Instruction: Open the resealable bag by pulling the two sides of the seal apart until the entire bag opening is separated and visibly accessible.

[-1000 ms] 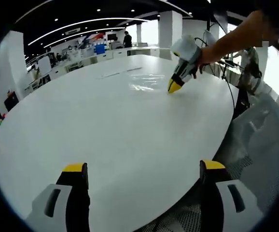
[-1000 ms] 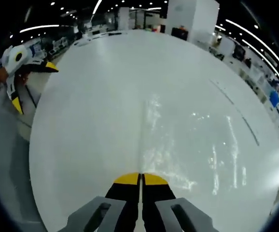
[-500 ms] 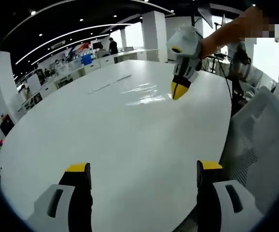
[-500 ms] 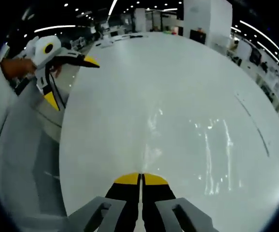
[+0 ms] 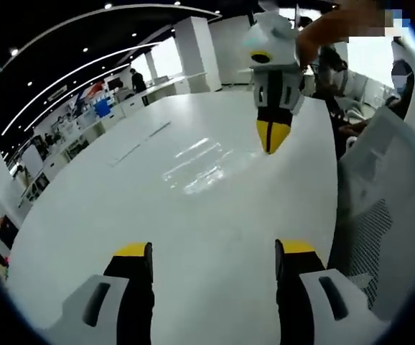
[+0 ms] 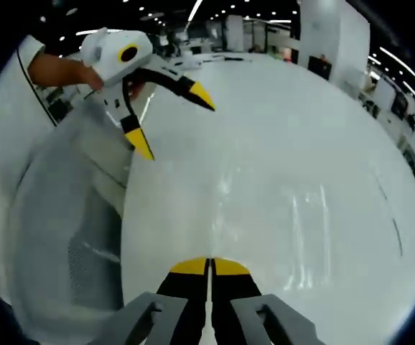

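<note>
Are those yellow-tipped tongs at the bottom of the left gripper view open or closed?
Open. The left tongs show two yellow tips standing wide apart, with bare white table between them.

Pretty bright indoor scene, lit from ceiling strips [image 5: 85, 61] and small spotlights overhead. The white table [image 5: 193, 215] throws back streaky glare, strongest near the middle in the left gripper view and across the right half in the right gripper view. Shadows are soft. Heavy fisheye bending at the edges, straight lines curve. The background is small and a bit mushy.
</note>
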A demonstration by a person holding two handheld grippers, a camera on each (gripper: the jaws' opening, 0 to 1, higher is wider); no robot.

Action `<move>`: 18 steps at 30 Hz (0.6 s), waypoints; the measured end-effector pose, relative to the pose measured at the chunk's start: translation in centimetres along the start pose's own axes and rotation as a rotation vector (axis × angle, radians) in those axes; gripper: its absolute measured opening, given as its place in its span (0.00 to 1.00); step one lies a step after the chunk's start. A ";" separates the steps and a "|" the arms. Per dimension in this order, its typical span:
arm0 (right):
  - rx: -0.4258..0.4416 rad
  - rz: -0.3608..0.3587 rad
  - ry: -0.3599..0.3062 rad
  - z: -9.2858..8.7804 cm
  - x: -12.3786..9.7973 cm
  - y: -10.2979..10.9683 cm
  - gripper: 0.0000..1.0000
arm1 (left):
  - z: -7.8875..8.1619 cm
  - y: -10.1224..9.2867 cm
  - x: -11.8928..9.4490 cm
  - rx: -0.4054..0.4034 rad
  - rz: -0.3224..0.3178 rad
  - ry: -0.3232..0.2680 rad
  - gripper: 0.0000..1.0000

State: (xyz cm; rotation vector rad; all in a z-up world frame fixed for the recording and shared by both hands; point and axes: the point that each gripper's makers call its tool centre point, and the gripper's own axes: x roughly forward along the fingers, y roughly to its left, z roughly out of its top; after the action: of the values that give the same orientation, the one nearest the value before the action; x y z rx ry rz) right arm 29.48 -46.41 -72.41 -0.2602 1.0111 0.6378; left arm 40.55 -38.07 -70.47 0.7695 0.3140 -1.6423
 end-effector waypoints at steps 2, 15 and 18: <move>-0.005 0.003 -0.001 0.1 -0.2 0.3 0.00 | 0.6 0.0 0.2 0.025 -0.003 -0.003 0.63; -0.113 0.015 0.035 0.7 -1.0 1.3 0.00 | 3.6 -1.5 1.3 0.254 -0.066 -0.038 0.35; -0.128 0.008 0.033 1.0 -1.4 1.2 0.00 | 3.2 -1.9 1.7 0.309 -0.097 -0.013 0.27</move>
State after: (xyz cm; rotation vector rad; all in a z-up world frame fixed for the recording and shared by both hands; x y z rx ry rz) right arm 28.96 -45.47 -70.63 -0.3799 1.0049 0.7085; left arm 37.67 -40.86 -69.56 0.9870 0.0887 -1.8113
